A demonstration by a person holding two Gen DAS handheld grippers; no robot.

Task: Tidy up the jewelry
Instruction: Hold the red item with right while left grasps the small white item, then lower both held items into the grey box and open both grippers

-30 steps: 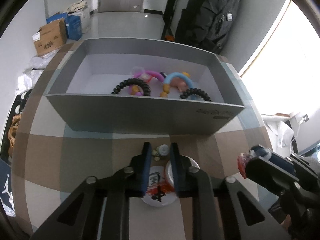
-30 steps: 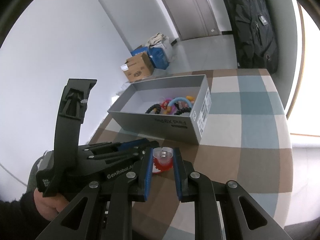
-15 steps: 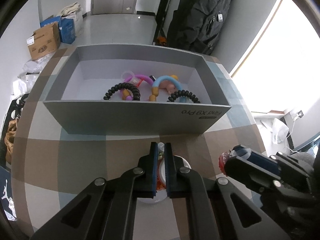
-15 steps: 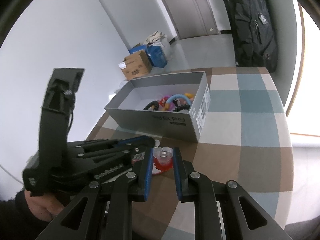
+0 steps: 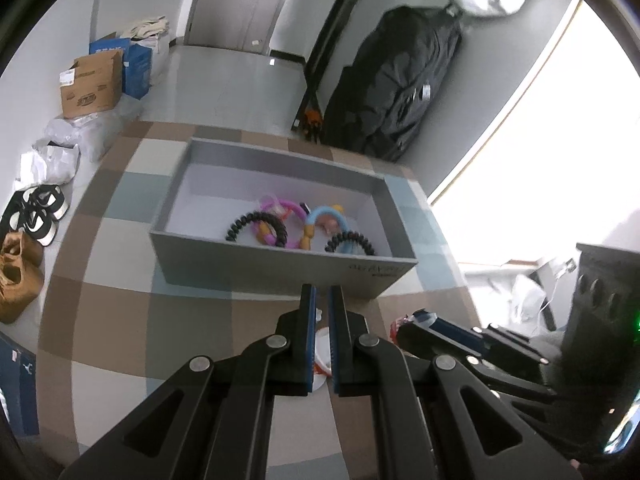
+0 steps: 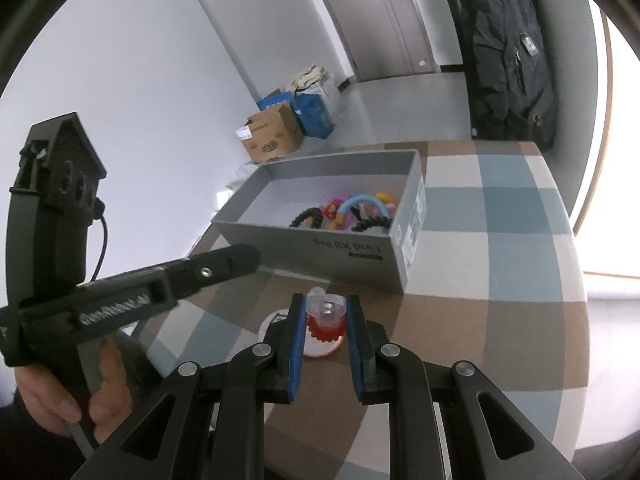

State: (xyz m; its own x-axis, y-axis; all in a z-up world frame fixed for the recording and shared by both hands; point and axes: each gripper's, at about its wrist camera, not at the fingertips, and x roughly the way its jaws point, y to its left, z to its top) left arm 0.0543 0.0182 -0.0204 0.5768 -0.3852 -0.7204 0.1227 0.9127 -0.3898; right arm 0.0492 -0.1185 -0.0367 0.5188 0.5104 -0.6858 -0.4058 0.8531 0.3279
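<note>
A grey open box [image 5: 280, 264] [image 6: 320, 240] sits on the checked table and holds several coiled hair ties and coloured bracelets [image 5: 300, 226] [image 6: 348, 212]. My left gripper [image 5: 322, 292] is nearly shut, raised above a small white dish [image 5: 320, 376] in front of the box; whether it holds anything I cannot tell. My right gripper [image 6: 324, 304] is shut on a red toothed clip with a clear top [image 6: 326, 316], held above the dish [image 6: 316, 344]. The right gripper also shows at the lower right of the left wrist view [image 5: 412, 322].
The table has a brown, blue and cream checked cloth [image 6: 500, 264]. Cardboard boxes [image 5: 92, 84] and shoes [image 5: 36, 216] lie on the floor to the left. A black bag [image 5: 396, 84] leans on the wall behind the table.
My left gripper closed from open to nearly shut and rose up and back from the dish and box. My right gripper kept its hold on the red clip and barely moved.
</note>
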